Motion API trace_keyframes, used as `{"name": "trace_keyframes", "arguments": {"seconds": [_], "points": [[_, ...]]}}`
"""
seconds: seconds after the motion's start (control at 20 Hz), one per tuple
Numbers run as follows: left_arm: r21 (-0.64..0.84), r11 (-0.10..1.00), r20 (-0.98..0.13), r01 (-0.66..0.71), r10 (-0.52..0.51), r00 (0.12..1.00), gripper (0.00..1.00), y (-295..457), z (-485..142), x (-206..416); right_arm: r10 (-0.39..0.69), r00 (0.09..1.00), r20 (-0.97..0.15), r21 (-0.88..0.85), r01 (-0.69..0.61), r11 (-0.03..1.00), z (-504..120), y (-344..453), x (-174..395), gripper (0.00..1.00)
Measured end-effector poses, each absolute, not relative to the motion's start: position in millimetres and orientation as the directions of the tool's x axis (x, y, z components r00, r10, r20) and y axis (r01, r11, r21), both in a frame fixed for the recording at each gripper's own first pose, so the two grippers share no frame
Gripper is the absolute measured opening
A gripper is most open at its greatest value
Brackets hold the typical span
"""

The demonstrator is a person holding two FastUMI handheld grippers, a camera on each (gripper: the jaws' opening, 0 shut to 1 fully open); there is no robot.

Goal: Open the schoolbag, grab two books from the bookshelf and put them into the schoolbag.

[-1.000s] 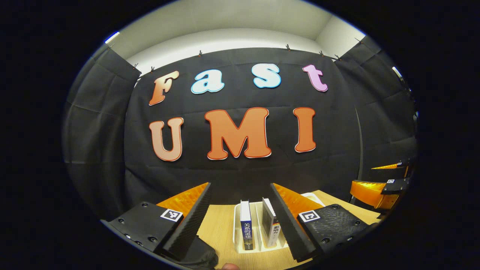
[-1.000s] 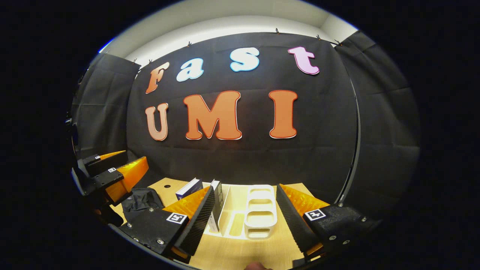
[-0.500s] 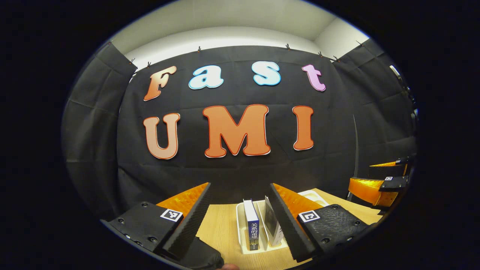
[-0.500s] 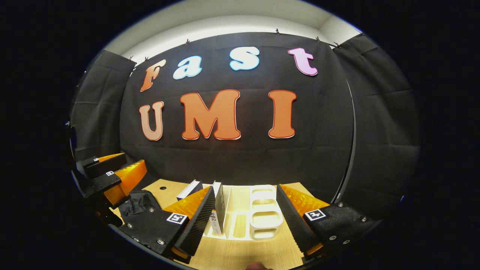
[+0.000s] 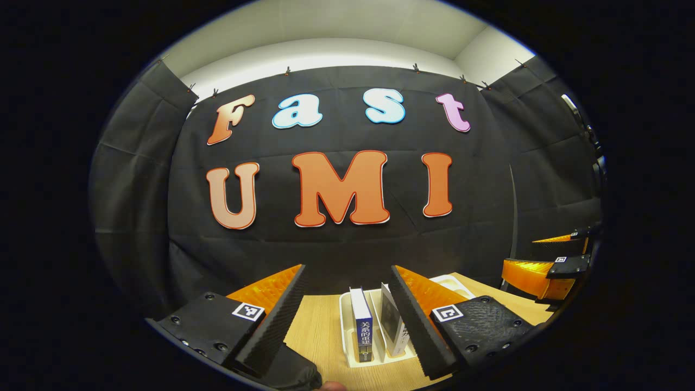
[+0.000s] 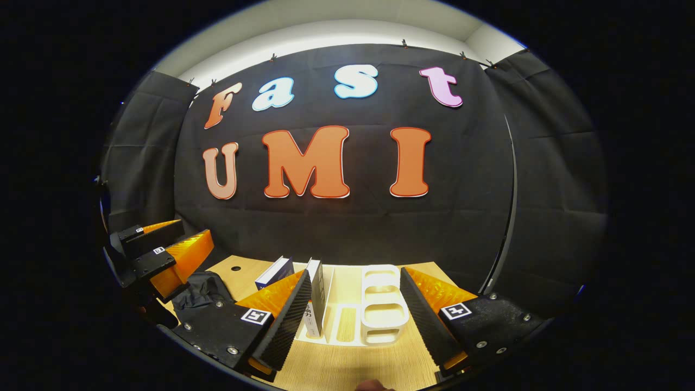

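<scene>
bookshelf [image 6: 374, 320] slightly nearer than before | left tool [image 5: 347, 320] spread, empty | right tool [image 6: 353, 320] spread, empty

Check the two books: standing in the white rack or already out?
Both in the rack. The blue-spined book stands upright; the white book leans slightly beside it. Both grippers, left and right, are open, holding nothing.

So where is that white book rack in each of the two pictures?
Left gripper view: the white plastic book rack sits bottom centre, between that gripper's own fingers, two books upright in it.
Right gripper view: the same rack sits bottom centre, its looped end nearest.
Shared landmark: the dark-blue-spined book.
</scene>
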State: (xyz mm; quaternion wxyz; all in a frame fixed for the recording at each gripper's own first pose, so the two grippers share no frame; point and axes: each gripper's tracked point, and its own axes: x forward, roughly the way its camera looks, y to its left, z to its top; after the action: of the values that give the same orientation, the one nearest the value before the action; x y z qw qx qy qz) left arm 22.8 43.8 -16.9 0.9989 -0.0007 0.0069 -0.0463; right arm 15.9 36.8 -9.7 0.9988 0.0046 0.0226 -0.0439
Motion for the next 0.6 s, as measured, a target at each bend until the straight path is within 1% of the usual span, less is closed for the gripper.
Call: {"name": "trace_keyframes", "arguments": {"seconds": [0.2, 0.45, 0.6], "points": [[-0.005, 0.996, -0.006, 0.084, -0.084, 0.996, 0.96, 57, -15, 18, -0.062, 0.997, -0.056, -0.001, 0.062, 0.998, -10, 50, 19, 0.98], [-0.02, 0.998, 0.01, 0.055, -0.055, 0.998, 0.97, 94, -7, 20, -0.043, 0.998, -0.054, -0.029, 0.041, 0.999, -5, 74, 34, 0.98], [0.008, 0.997, -0.002, 0.071, -0.071, 0.997, 0.97, 104, -18, 22, -0.048, 0.997, -0.06, -0.034, 0.046, 0.998, -8, 83, 42, 0.98]]}}
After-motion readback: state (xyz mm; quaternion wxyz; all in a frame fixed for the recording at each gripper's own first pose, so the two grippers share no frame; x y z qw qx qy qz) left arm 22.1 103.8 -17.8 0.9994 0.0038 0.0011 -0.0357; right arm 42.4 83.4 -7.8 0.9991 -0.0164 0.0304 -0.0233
